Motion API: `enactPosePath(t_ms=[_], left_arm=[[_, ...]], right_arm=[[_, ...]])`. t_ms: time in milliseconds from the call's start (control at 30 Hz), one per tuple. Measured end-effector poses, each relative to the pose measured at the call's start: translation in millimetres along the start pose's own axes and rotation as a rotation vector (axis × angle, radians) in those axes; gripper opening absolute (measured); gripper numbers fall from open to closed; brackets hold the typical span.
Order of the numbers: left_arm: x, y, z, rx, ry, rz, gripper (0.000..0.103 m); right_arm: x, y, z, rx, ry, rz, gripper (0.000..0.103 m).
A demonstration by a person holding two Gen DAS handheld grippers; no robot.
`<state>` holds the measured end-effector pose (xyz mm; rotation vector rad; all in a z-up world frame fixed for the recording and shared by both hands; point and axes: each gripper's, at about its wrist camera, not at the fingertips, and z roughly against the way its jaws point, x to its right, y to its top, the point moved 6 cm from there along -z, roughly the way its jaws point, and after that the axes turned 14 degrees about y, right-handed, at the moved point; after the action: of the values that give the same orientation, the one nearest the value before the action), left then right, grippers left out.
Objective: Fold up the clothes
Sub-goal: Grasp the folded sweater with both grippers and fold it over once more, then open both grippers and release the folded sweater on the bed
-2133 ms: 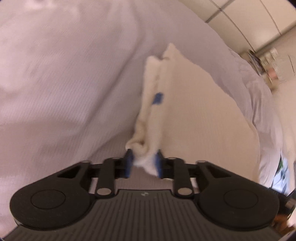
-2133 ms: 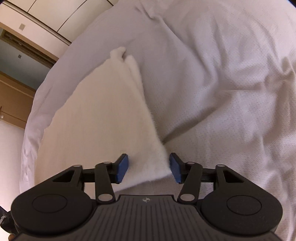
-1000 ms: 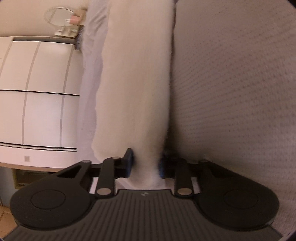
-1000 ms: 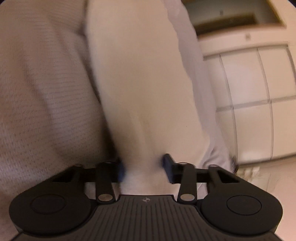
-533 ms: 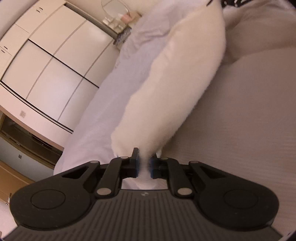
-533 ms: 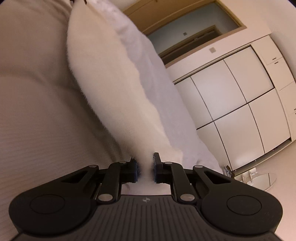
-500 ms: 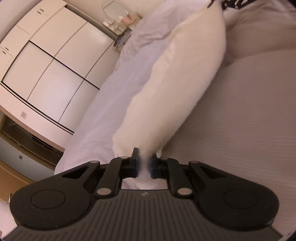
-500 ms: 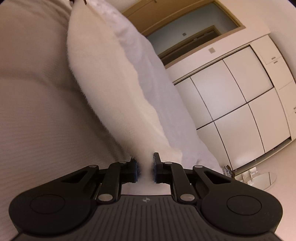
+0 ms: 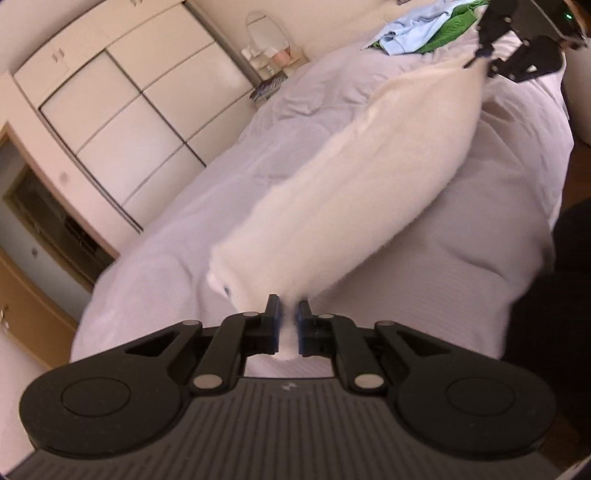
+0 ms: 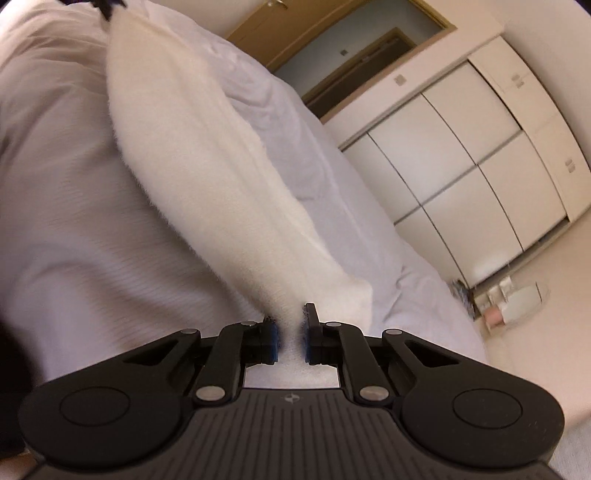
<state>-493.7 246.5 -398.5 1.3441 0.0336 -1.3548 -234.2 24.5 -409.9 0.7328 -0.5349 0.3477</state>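
Both tongs are up off the bed point(image 9: 461, 258), and a fluffy white cloth point(image 9: 351, 206) hangs stretched in the air between them. The left tongs point(image 9: 287, 325) are pressed together on one end of the cloth, a pinch of white pile showing between the blue pads. The right tongs point(image 10: 291, 334) are clamped the same way on the other end, and from the left wrist view you can see them point(image 9: 484, 59) far off at the top right, gripping the cloth's far corner.

The cloth sags a little in the middle and hangs above the bed's pale, rumpled cover without clearly touching it. A loose corner droops just left of the left tongs.

Around it: a heap of other clothes point(image 9: 424, 29), light blue and green, lies at the far end of the bed, well apart from the white cloth. A wall of white cupboard doors point(image 9: 122, 122) runs along one side of the bed, with a wooden doorway point(image 10: 343, 40) beyond. A small round mirror point(image 9: 264, 27) and some little bottles stand near the far corner of the bed. A dark shape point(image 9: 554, 295), too blurred to tell what, fills the right edge of the left wrist view.

Nothing lies between the tongs and the cloth.
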Motion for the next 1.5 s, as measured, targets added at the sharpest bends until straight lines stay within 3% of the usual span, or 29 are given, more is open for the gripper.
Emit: enactPosePath(t_ms=[133, 200, 233, 300, 367, 500, 633, 700, 767, 833, 900, 967, 1100, 1333, 1500], left_arm=[[11.7, -12.3, 9.3, -0.074, -0.010, 0.020, 0.010], [3.4, -11.9, 25.0, -0.085, -0.020, 0.049, 0.010], [-5.2, -11.3, 39.5, -0.086, -0.018, 0.088, 0.010], [-22.7, -2.5, 55.2, -0.081, -0.019, 0.196, 0.010], [-36.4, 17.4, 47.5, -0.069, -0.031, 0.325, 0.010], [-42.5, 47.4, -6.2, -0.119, -0.035, 0.525, 0.013], [-41.8, 26.3, -61.5, -0.305, -0.003, 0.651, 0.014], [-45.4, 13.9, -69.5, -0.354, 0.017, 0.685, 0.014], [-51.0, 5.6, -69.1, -0.378, 0.023, 0.723, 0.013], [-57.6, 6.4, -60.0, -0.385, 0.047, 0.755, 0.013], [-63.2, 12.6, -46.2, -0.385, 0.082, 0.779, 0.016], [-57.7, 17.1, -36.8, -0.404, 0.111, 0.773, 0.028], [-30.5, 19.1, -40.5, -0.536, 0.156, 0.667, 0.029], [-15.6, 56.6, 5.9, -0.521, 0.137, 0.670, 0.047], [-1.3, 67.9, 34.3, -0.521, 0.130, 0.640, 0.051]], right_arm=[[-21.0, -19.6, -2.6, -0.070, -0.009, -0.072, 0.021], [-20.9, -23.8, 6.8, -0.087, -0.032, -0.139, 0.036], [-17.8, -24.4, 14.0, -0.083, -0.032, -0.199, 0.036], [-7.3, -23.9, 38.2, -0.008, -0.006, -0.403, 0.036], [11.8, -18.3, 51.0, 0.141, 0.049, -0.672, 0.036], [49.0, -22.8, 36.6, 0.405, 0.154, -1.186, 0.036], [61.6, -68.7, 0.6, 0.493, 0.228, -1.600, 0.034], [64.3, -91.8, -7.7, 0.493, 0.205, -1.708, 0.020], [70.7, -104.9, -10.0, 0.473, 0.174, -1.749, 0.014], [68.9, -100.7, -3.7, 0.459, 0.151, -1.724, 0.016], [66.0, -94.4, 3.6, 0.445, 0.129, -1.692, 0.036], [63.2, -88.2, 10.9, 0.431, 0.107, -1.660, 0.049], [54.8, -81.2, 9.9, 0.362, 0.080, -1.646, 0.044], [35.5, -57.0, 28.4, 0.291, 0.078, -1.577, 0.057], [21.7, -37.3, 41.8, 0.248, 0.084, -1.508, 0.067]])
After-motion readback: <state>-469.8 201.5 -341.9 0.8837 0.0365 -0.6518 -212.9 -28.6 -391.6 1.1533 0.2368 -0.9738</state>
